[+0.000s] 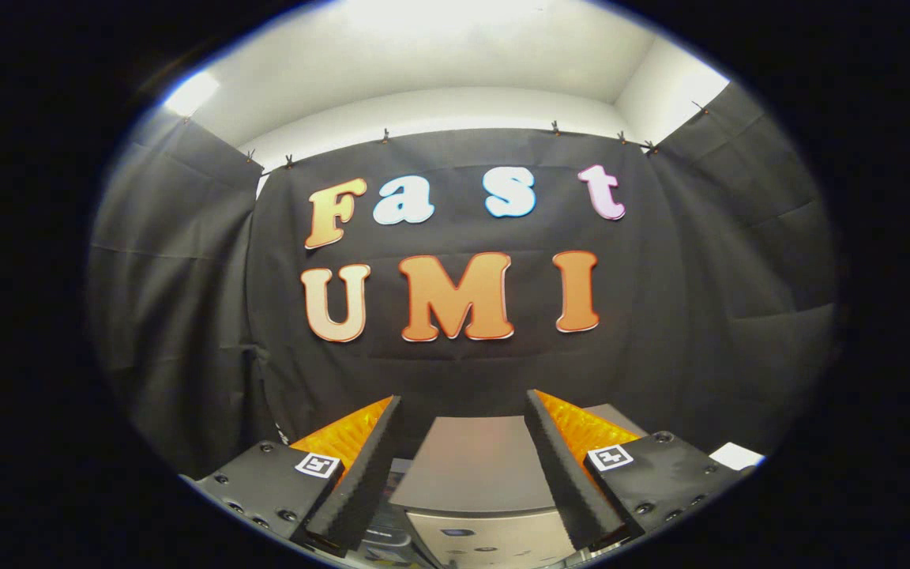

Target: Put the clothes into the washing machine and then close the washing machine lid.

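since the washing machine [480, 466] sits just ahead of and below the fingers [463, 474], its flat grey lid showing between them and a paler front panel with small controls under that, the appliance looks like a hard, boxy, smooth-skinned thing. its lid looks shut. it will probably handle stiff and a little slippery, best taken at its front edge. no clothes can be made out here; being cloth, they should be soft, light and limp, best pinched at a bunched fold. the fingers stand wide apart and hold nothing, their inner faces ribbed and foam-like. beyond hangs the booth's dark, creased cloth wall [708, 300], with a small white object [735, 455] to the right.
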{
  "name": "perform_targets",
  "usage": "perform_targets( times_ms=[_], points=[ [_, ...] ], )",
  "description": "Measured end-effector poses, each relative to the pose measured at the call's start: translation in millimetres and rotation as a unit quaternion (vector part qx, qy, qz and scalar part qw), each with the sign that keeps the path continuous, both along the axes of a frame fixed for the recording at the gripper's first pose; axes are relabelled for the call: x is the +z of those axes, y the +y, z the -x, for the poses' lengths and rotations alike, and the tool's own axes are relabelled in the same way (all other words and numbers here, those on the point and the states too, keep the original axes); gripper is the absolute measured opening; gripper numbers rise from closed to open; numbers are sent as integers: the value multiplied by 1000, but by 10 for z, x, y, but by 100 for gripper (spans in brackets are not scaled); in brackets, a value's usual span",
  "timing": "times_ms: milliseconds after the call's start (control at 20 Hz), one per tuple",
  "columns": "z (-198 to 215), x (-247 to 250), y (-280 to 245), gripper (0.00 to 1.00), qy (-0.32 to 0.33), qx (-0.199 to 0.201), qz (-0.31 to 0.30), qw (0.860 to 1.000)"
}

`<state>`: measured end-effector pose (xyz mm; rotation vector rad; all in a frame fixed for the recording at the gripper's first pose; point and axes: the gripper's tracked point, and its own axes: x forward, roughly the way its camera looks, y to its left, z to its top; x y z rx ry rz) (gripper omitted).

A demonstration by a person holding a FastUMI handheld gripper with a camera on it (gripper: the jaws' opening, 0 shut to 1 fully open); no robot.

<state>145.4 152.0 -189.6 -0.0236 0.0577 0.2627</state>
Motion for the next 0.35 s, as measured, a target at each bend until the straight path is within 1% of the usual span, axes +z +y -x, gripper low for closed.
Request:
perform_targets(
  times_ms=[350],
  points=[
    [510, 65, -1049, 99, -1, -33, 3, 999]
  ],
)
